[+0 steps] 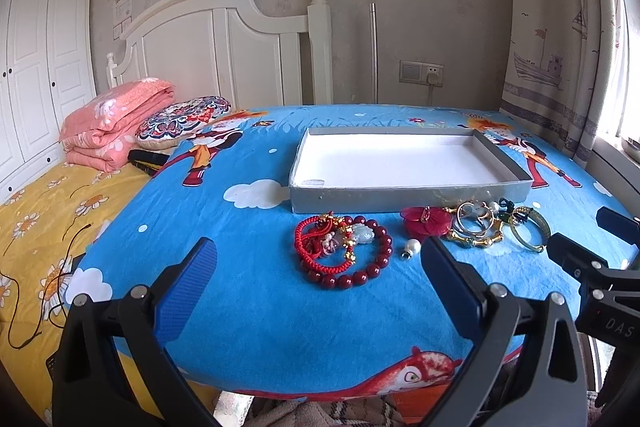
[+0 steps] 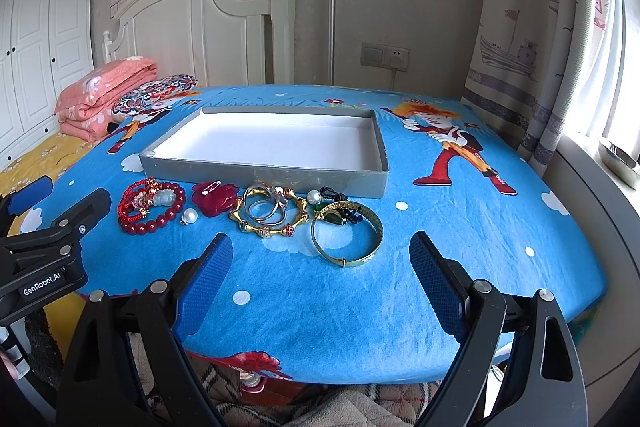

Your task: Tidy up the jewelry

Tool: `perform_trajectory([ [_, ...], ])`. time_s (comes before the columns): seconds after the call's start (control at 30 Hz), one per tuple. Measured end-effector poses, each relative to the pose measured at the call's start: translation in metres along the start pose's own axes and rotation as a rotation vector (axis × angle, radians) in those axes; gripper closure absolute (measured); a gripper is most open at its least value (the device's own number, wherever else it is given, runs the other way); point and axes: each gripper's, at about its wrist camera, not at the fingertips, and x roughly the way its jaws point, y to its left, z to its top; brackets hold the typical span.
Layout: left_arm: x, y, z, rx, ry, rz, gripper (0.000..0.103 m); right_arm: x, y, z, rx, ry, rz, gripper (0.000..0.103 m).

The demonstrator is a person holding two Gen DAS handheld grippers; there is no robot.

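A shallow grey box [image 1: 404, 194] [image 2: 256, 173] with a white inside sits empty on the blue cloth. In front of it lies jewelry: a red bead bracelet with red cords [image 1: 347, 251] [image 2: 150, 207], a pearl earring [image 1: 412, 248] [image 2: 189, 215], a dark red flower piece [image 1: 425, 221] [image 2: 212, 201], a gold bamboo bangle with silver rings [image 1: 474, 229] [image 2: 267, 213], and a gold-green bangle [image 1: 528, 231] [image 2: 347, 235]. My left gripper [image 1: 320, 267] is open and empty, near the beads. My right gripper [image 2: 322, 261] is open and empty, near the gold-green bangle.
The blue cartoon cloth [image 1: 256, 227] [image 2: 460, 227] covers a table beside a bed with a yellow sheet [image 1: 36, 211], folded pink quilt [image 1: 112, 123] and patterned cushion [image 1: 184, 119]. A curtain [image 2: 540, 47] and window sill are at the right.
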Motion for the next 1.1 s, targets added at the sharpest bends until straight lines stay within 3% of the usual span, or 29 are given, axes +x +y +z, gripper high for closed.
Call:
perform_trajectory([
  [0.33,0.024,0.019,-0.006,-0.063,0.109,0.007,0.005,0.007,-0.019,-0.001,0.065,0.02,0.003,0.018],
  [0.43,0.033,0.025,-0.009,-0.039,0.104,-0.027,0.005,0.011,-0.026,-0.002,0.076,0.021,-0.003,0.018],
  [0.53,0.039,0.02,-0.012,0.014,0.102,-0.009,0.005,0.016,-0.032,-0.003,0.096,0.029,0.003,0.018],
  [0.67,0.044,0.025,-0.007,-0.017,0.09,-0.014,0.006,0.013,-0.028,-0.004,0.069,0.002,0.032,0.019],
  [0.87,0.061,0.025,0.008,0.002,0.103,-0.019,0.024,0.015,-0.019,-0.004,0.032,0.0,0.044,0.019],
  [1.1,0.087,0.042,0.009,-0.065,0.168,-0.055,0.046,0.018,-0.015,-0.005,0.018,0.01,0.041,0.019],
])
